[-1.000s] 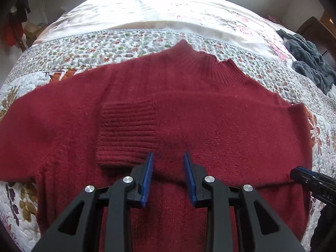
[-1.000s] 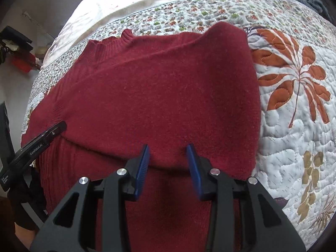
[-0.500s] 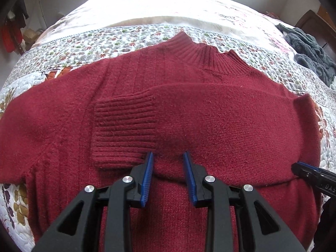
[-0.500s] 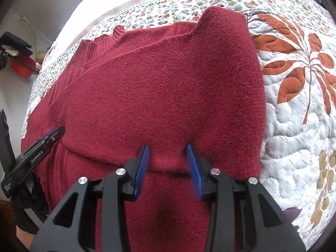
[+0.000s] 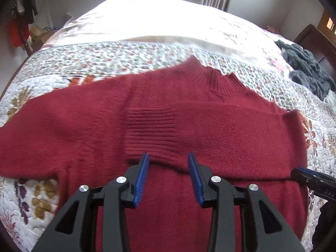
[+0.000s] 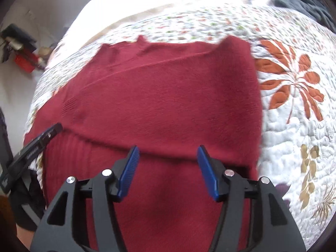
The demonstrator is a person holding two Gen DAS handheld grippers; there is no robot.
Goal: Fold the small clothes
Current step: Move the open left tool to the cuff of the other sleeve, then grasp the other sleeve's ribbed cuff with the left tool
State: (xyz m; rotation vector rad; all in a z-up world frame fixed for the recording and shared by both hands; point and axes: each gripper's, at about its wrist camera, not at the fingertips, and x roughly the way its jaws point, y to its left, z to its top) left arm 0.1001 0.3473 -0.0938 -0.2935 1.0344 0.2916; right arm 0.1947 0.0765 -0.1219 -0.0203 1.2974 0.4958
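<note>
Left gripper (image 5: 168, 176): black plastic frame, blue ribbed pads, silver rivets; held low and level over the garment, pointing toward the neck; jaws apart, nothing between them, tips just above the lower edge of the folded sleeve.

Right gripper (image 6: 168, 170): same build; held low over the garment's right half; jaws wide apart, empty, tips at the edge of the folded-over layer.

Dark red knitted sweater (image 5: 210, 130): fuzzy wool-like knit, ribbed mock neck, lying flat on the bed, neck away from the grippers. One sleeve is folded across the chest, its ribbed cuff (image 5: 152, 132) near the middle; the other sleeve extends flat to the left.

White quilted bedspread (image 6: 294, 126): stitched texture, small floral band, large orange leaf print beside the sweater's right edge.

Dark grey chunky knitted garment (image 5: 306, 67): crumpled, at the far right of the bed, well apart from the sweater.
</note>
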